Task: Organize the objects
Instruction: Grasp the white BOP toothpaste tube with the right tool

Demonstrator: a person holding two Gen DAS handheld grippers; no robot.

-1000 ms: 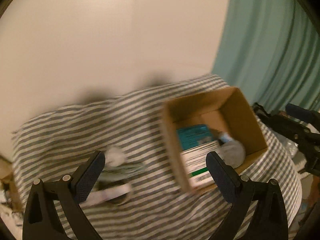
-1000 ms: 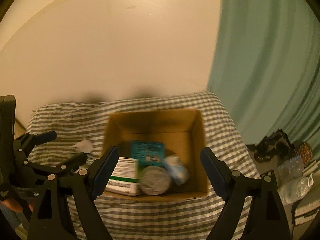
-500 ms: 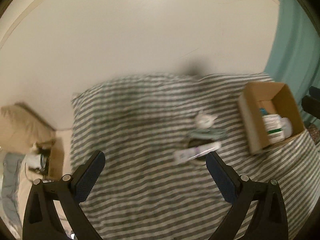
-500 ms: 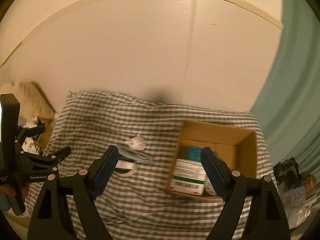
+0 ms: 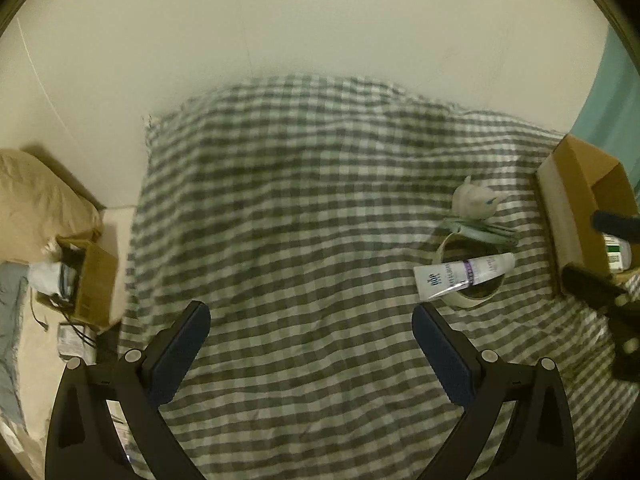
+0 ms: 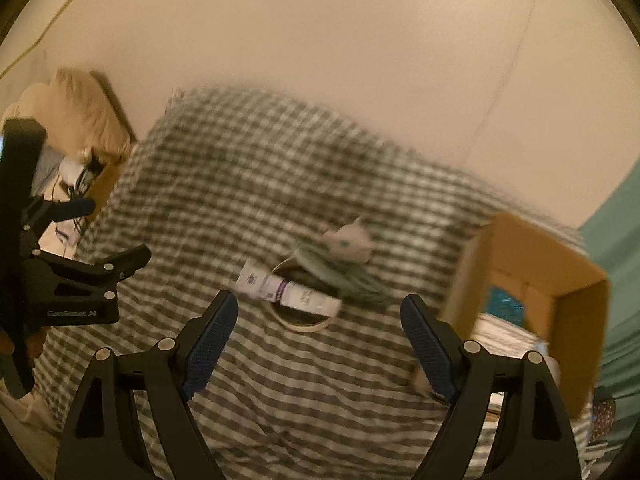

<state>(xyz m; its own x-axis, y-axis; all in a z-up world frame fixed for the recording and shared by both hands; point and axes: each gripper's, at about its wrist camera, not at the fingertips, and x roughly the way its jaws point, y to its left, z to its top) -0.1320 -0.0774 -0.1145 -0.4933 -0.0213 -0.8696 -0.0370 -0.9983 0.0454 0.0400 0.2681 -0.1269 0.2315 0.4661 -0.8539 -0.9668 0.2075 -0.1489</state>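
Note:
A white tube with a purple band lies across a roll of tape on the checked cloth, with a folded grey-green item and a small white crumpled thing behind. The same heap shows in the right wrist view: the tube, the tape roll, the grey-green item. A brown cardboard box with several packs inside stands to the right, and it also shows in the right wrist view. My left gripper is open and empty, left of the heap. My right gripper is open and empty, just in front of the tube.
The checked cloth covers a table against a cream wall. On the floor at the left are a small carton with cables and a beige pillow. A teal curtain hangs at the right.
Both grippers swung left, away from the box. The heap with the tube now lies before the right gripper, and the box has slid to the right edge of both views.

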